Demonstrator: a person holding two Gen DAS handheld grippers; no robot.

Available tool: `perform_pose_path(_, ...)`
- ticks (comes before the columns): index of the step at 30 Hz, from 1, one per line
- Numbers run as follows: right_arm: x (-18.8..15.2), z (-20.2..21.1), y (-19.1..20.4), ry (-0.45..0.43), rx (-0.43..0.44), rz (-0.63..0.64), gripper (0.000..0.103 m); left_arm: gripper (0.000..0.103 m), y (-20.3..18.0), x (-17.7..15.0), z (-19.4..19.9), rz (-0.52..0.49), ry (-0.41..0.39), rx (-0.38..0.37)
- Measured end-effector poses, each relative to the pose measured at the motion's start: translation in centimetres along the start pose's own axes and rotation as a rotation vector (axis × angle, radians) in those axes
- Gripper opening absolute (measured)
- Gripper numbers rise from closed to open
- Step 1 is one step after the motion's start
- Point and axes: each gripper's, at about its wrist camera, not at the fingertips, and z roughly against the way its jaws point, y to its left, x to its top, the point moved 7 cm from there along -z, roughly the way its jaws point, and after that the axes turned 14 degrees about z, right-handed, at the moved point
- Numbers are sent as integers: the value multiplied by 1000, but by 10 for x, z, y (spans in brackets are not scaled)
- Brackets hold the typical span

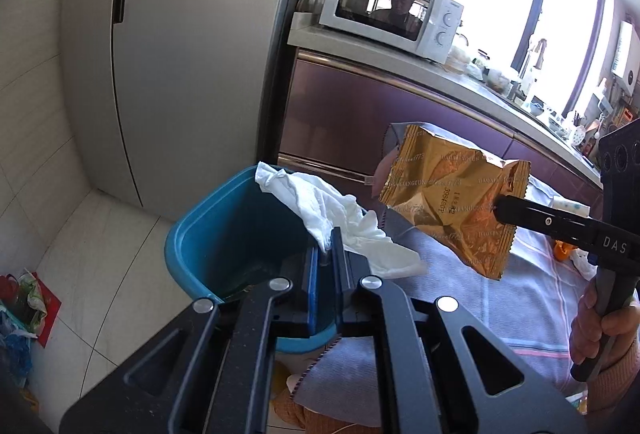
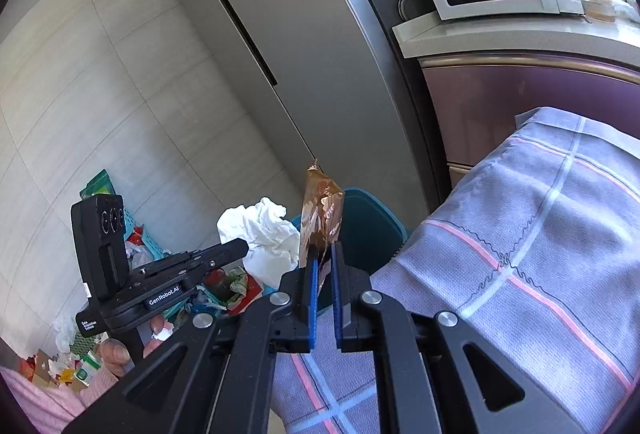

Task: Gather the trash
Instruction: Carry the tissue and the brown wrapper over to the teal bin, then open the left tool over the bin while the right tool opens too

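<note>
My left gripper (image 1: 325, 240) is shut on a crumpled white tissue (image 1: 320, 206), which hangs over the far rim of a blue bin (image 1: 208, 234). My right gripper (image 1: 498, 210) comes in from the right, shut on a gold snack wrapper (image 1: 448, 202) held in the air just right of the bin. In the right wrist view the right gripper (image 2: 324, 252) pinches the wrapper (image 2: 320, 210) edge-on in front of the bin (image 2: 368, 230). The left gripper (image 2: 244, 246) holds the tissue (image 2: 264, 234) to the wrapper's left.
A table under a purple-grey checked cloth (image 2: 520, 234) sits right of the bin. A grey fridge (image 1: 180, 54) stands behind, with a white microwave (image 1: 392, 10) on the counter (image 1: 460, 82). Bags and litter (image 1: 24, 302) lie on the tiled floor at left.
</note>
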Motion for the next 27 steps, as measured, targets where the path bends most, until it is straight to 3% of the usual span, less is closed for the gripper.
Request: perform_pose_path(27,0,-89,1,172,-28,-25,6,7,29,-8,-62,47,79,111)
